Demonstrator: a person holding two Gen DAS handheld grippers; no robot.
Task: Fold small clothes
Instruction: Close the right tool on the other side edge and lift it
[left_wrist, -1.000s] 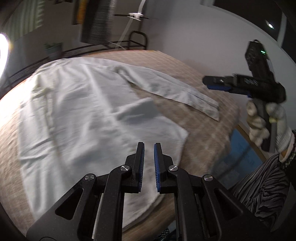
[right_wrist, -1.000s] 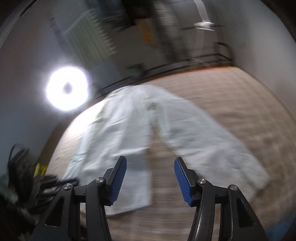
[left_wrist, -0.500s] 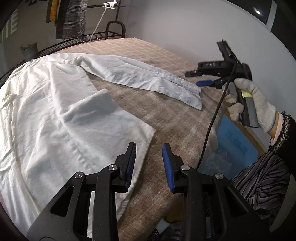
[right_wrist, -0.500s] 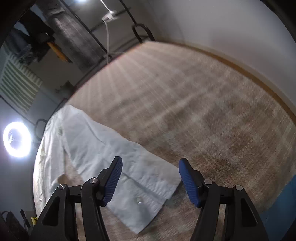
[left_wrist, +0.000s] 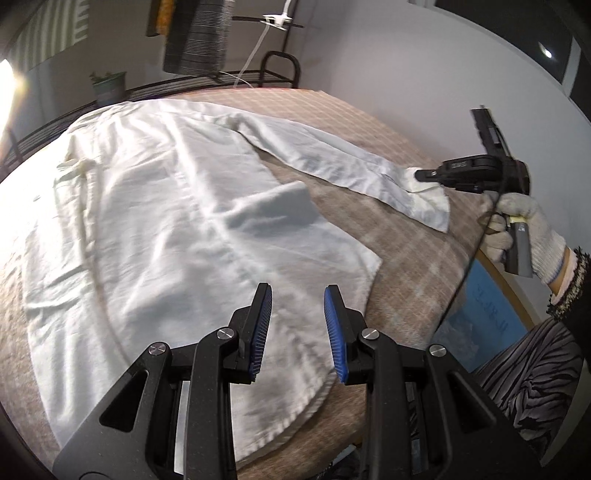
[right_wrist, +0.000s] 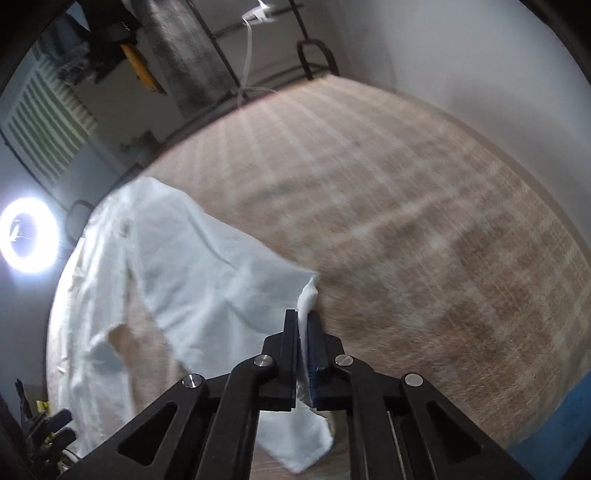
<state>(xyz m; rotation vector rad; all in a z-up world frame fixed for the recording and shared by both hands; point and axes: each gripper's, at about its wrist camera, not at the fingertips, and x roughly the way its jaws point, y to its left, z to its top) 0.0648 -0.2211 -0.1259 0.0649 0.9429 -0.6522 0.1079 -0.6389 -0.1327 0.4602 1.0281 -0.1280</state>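
White cotton, a long-sleeved shirt (left_wrist: 177, 221), lies spread flat on the checked tabletop (left_wrist: 406, 236), collar away from us and hem toward us. Our right claw (right_wrist: 303, 332) has just closed and is now clamped on the cuff (right_wrist: 308, 299) of the sleeve (left_wrist: 332, 155) that stretches out to the right; a fold of cloth stands up between its pads. Our left claw (left_wrist: 297, 328) hovers over the near hem with its jaws apart and nothing between them, having opened a little within the last second.

We judge that the coming move turns on the sleeve's long axis: it runs from the shoulder at the far centre out to the cuff on the right, so the body lies leftward from the right claw, and the sleeve must travel that way. That hand alone has the cuff; the left is nearer the hem.

The shirt's other sleeve we cannot make out, the near hem is partly hidden behind the left claw, and the right wrist view is smeared with blur.
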